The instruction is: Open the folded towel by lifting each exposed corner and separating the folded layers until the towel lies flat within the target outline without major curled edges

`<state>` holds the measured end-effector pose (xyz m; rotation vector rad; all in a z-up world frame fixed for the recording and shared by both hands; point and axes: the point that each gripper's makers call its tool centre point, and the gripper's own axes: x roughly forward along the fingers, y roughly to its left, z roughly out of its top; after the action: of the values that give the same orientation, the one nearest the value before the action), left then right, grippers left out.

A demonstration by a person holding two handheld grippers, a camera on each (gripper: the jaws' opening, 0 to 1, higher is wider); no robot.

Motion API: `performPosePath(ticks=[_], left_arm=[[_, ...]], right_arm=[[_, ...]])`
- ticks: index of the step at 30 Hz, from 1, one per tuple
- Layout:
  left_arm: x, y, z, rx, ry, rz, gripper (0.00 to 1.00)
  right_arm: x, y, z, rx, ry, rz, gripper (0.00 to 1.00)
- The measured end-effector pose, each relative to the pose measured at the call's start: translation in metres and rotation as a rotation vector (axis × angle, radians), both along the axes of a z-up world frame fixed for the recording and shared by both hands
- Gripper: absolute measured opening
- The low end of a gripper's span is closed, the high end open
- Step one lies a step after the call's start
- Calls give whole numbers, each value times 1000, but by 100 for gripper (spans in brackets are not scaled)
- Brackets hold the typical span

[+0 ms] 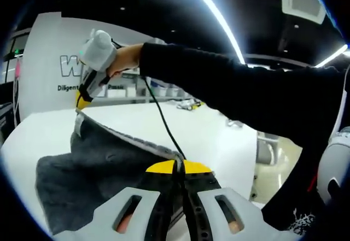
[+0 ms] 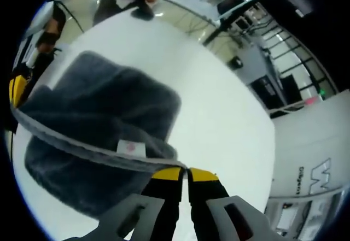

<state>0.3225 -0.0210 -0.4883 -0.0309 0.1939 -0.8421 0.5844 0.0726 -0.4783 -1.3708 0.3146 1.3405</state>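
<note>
Left gripper and right gripper are each clamping a corner of the dark grey fluffy towel, stretching its pale hem taut above the white counter. You're partway: lower layers are sagging bunched, nothing flat yet.

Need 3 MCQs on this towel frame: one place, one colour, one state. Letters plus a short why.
1. Where does the dark grey plush towel lie?
A. on a white table
B. on a wooden floor
C. in a basket

2. What colour are the gripper jaw tips?
A. red
B. yellow
C. green

3. How is the towel's hemmed edge?
A. flat on the table
B. rolled into a tube
C. lifted and stretched between both grippers

Answers:
1 A: the white table surrounds the towel.
2 B: yellow tips show on the right gripper and left gripper.
3 C: in both views the edge runs taut from one closed gripper to the other, above the rest of the towel.
</note>
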Motion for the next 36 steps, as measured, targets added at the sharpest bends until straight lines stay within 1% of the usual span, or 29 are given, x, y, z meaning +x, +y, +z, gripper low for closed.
performPosePath(ticks=[5,7,11,16,23,30,36], left_arm=[[0,-9,0,-2,-4,-19,0],[0,-11,0,-1,-3,-25,0],[-1,-16,-1,4,-1,-38,0],[1,-22,0,9,-4,-50,0],[5,-35,0,22,-15,-66,0],[3,-47,2,27,-21,-93,0],[3,-58,6,27,-33,-119,0]], right_arm=[[4,-14,-2,-7,12,-31,0],[7,-17,-2,-6,14,-38,0],[1,-23,-6,-4,17,-45,0],[5,-24,-3,2,17,-50,0],[17,-38,2,16,27,-77,0],[13,-52,1,13,23,-100,0],[12,-70,5,23,12,-118,0]])
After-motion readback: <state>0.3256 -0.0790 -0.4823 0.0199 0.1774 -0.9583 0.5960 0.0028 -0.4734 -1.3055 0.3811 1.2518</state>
